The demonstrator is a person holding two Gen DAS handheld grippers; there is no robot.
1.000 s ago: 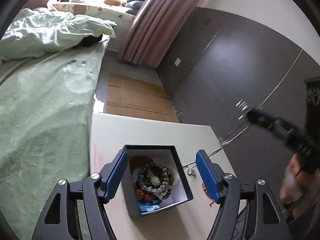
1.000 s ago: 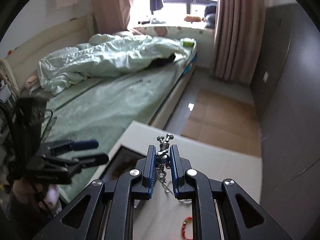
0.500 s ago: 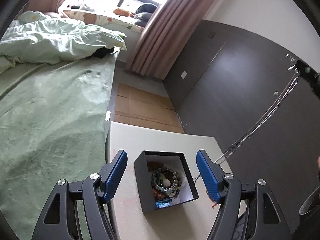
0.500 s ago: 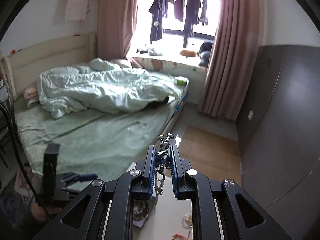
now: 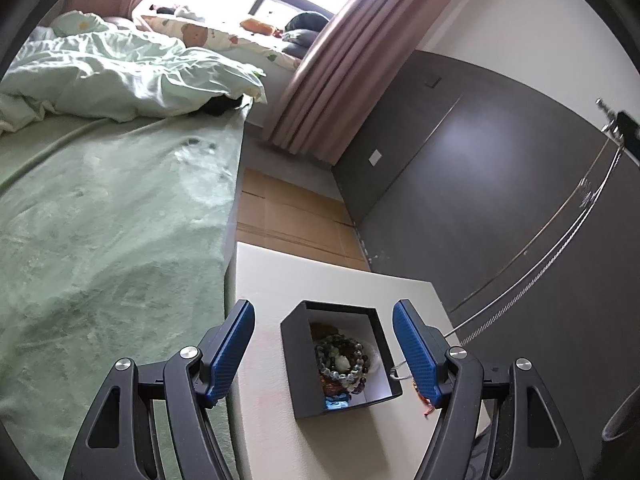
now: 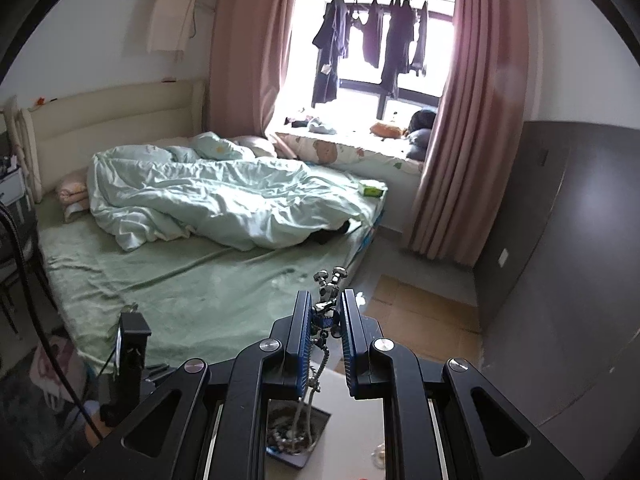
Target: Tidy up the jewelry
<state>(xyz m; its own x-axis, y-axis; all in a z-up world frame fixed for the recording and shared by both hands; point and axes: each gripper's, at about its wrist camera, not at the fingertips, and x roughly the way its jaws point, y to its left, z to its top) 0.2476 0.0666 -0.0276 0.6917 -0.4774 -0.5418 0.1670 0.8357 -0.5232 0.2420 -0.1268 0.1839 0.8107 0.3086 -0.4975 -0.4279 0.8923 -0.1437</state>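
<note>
A black open jewelry box point(image 5: 296, 354) holding several beaded bracelets point(image 5: 340, 360) sits on a white table point(image 5: 280, 280). My left gripper point(image 5: 323, 350) is open, its blue pads on either side of the box and above it. My right gripper point(image 6: 325, 314) is shut on a silver necklace point(image 6: 326, 304) by its pendant end. The chain point(image 6: 310, 392) hangs down over the box point(image 6: 298, 436). In the left wrist view the chain point(image 5: 540, 276) stretches from the upper right down to the table beside the box.
A red bracelet point(image 5: 425, 402) lies on the table right of the box, partly behind my left gripper's finger. A bed with a green sheet point(image 5: 100, 220) borders the table on the left. A dark wardrobe point(image 5: 500, 200) stands on the right.
My right gripper has risen high with the necklace, drawing the chain up from the table. My left gripper has pulled back and up from the box.
</note>
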